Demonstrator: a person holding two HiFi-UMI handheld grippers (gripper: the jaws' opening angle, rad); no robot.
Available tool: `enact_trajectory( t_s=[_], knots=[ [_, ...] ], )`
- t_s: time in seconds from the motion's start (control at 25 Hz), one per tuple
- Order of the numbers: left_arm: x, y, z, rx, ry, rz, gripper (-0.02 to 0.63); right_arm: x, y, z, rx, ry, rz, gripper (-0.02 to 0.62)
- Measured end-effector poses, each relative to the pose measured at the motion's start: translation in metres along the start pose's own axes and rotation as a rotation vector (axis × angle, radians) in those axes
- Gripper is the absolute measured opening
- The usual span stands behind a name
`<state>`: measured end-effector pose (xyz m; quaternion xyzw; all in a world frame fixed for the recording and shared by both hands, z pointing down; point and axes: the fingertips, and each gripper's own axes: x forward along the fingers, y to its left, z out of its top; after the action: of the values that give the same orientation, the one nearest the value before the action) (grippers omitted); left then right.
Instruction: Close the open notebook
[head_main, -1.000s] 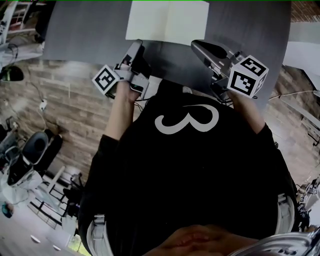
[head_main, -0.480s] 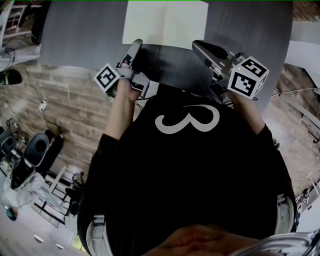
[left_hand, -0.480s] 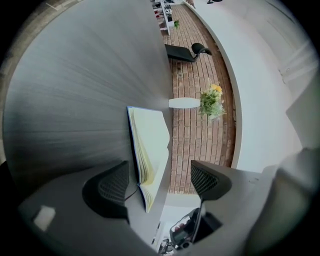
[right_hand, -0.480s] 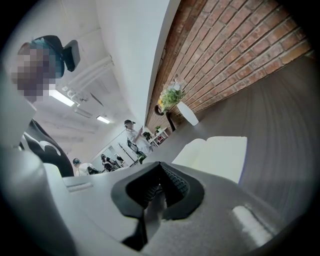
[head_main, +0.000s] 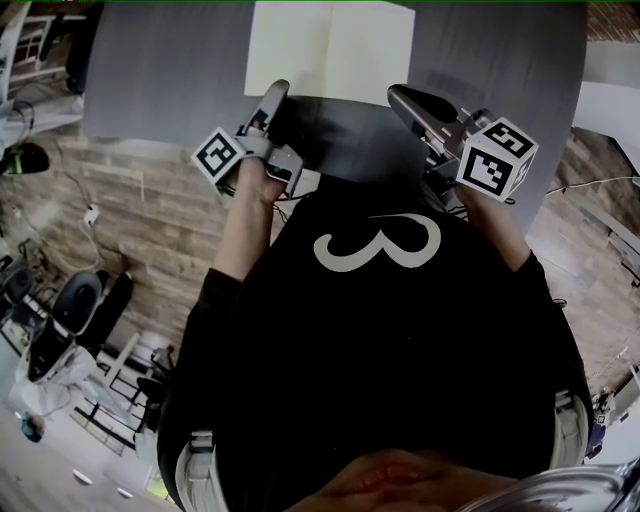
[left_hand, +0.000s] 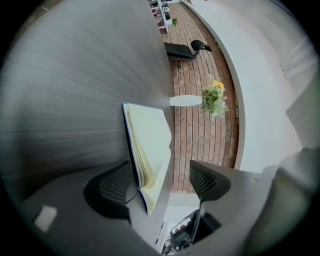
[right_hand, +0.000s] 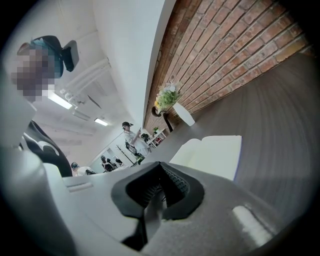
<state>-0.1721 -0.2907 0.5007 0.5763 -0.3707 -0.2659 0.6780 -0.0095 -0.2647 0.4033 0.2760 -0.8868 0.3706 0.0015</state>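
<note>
Left gripper (left_hand: 162, 181) jaws just opened wide, straddling the notebook (left_hand: 149, 134) edge, not pressing; right gripper (right_hand: 159, 189) jaws together. Notebook open, same as before.

We wear black top (head_main: 400, 350), big white 3 (head_main: 378, 245) at frame centre. Our left gripper (head_main: 279, 95), upper left of centre: grey shell, black-and-white marker cube (head_main: 217, 155). Our right gripper (head_main: 399, 96): same grey shell, matching cube (head_main: 497, 157). Jaws' pads (left_hand: 114, 187) black, mesh-textured.

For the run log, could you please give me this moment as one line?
notebook: open on table | left claw: just been opening, wide, notebook's near corner between jaws, not gripped | right claw: shut, empty
</note>
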Motion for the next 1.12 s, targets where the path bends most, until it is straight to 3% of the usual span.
enact_trajectory(
  t_s=[0.44,0.84,1.12],
  knots=[
    [0.005,0.010,0.011,-0.007,-0.040,0.063,0.312,-0.003,-0.007,0.001,0.015,-0.013,-0.018,0.002],
    [-0.004,0.035,0.020,-0.018,-0.083,0.200,0.085,-0.006,-0.006,0.002,0.020,-0.021,-0.024,0.002],
    [-0.007,0.043,0.021,-0.023,-0.091,0.238,0.054,-0.011,-0.006,-0.004,0.024,-0.018,-0.030,0.002]
  ],
)
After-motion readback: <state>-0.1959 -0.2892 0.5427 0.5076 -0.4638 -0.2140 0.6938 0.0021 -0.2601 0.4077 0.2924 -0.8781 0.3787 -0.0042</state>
